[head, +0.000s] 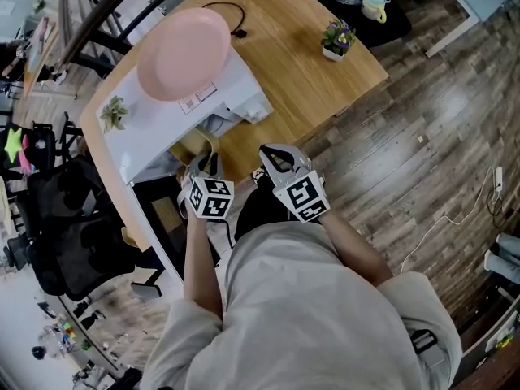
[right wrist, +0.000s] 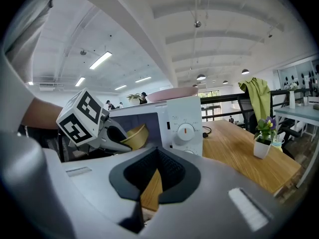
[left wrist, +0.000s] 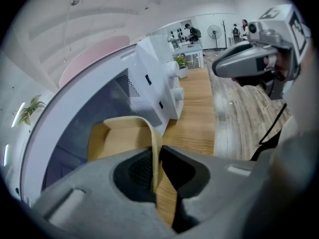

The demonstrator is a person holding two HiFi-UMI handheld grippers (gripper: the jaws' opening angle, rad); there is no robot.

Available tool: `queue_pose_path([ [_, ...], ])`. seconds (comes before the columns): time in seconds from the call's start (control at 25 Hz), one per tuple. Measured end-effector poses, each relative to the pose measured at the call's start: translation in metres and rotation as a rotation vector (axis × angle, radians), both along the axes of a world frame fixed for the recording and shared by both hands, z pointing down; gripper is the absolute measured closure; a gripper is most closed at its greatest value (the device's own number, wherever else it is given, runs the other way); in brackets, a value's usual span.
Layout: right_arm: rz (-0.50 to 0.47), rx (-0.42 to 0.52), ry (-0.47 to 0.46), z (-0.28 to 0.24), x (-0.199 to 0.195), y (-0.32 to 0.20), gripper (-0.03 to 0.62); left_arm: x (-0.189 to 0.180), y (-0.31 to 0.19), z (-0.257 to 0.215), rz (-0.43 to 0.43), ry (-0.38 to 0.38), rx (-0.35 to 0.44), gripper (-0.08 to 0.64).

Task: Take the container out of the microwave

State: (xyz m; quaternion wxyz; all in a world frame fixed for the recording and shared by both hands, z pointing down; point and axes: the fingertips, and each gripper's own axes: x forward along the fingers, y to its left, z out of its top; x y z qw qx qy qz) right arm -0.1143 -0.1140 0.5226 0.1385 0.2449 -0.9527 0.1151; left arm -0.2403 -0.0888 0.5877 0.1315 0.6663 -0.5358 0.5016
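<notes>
1. Left gripper (left wrist: 155, 152) jaws are clamped on one thin wall of the container (left wrist: 122, 138). Right gripper (right wrist: 157, 156) jaws are together, empty.
2. Container is tilted at the mouth of the microwave (head: 236, 96).
3. Risk: a one-edge pinch could flex the rim and slip, or the bowl could clip the frame.
4. Container is a tan, matte, thin-walled round bowl, likely paper. Microwave is a smooth white box with a pink plate (head: 185, 51) on top.

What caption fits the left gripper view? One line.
Left gripper clamps the rim of the tan container before the white microwave, pink plate atop.
</notes>
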Motion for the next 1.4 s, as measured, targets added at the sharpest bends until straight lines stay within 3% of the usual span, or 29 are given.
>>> queue_pose_path([
  [1.4,-0.064,0.042,-0.015,-0.015,0.035,0.029,0.581,0.031,0.037,-0.013,-0.098,-0.019,0.052,0.522],
])
